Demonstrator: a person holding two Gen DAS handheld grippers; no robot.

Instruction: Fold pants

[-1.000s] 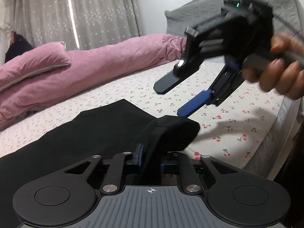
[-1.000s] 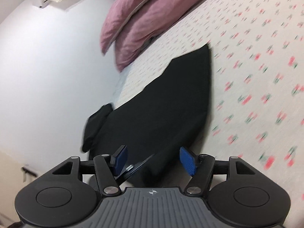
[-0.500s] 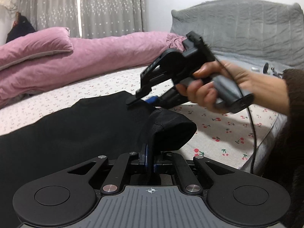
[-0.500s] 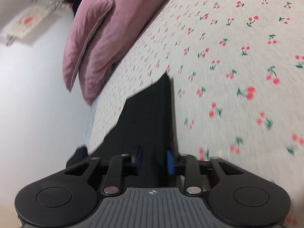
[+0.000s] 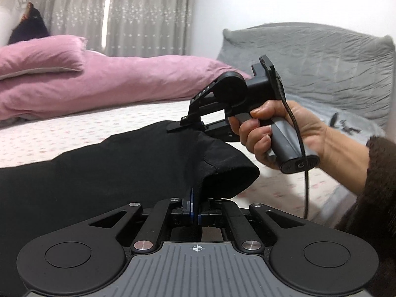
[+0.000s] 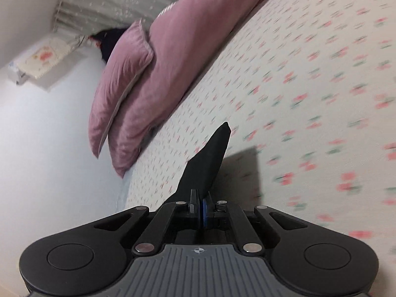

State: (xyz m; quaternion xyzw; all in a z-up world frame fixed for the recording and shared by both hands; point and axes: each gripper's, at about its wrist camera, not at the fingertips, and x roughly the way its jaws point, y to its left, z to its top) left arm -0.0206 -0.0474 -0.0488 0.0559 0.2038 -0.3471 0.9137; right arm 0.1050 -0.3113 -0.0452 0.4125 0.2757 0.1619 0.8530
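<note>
Black pants (image 5: 104, 170) lie spread on the bed, their near end lifted. My left gripper (image 5: 195, 206) is shut on the near edge of the pants, where the cloth bunches into a fold (image 5: 227, 175). My right gripper (image 6: 199, 206) is shut on another edge of the pants (image 6: 208, 158), which rise as a thin black strip off the sheet. In the left wrist view the right gripper's body (image 5: 237, 99) sits in a hand just beyond the fold; its fingertips are hidden by cloth there.
The bed has a white cherry-print sheet (image 6: 309, 99). A pink duvet (image 5: 128, 84) and pink pillow (image 5: 37, 57) lie along the far side. A grey quilted headboard (image 5: 309, 59) stands at the right. Grey curtains (image 5: 123, 12) hang behind.
My right gripper came down from above the bed, went from open to shut on the pants edge, and lifted it. My left gripper has kept its hold on the near edge.
</note>
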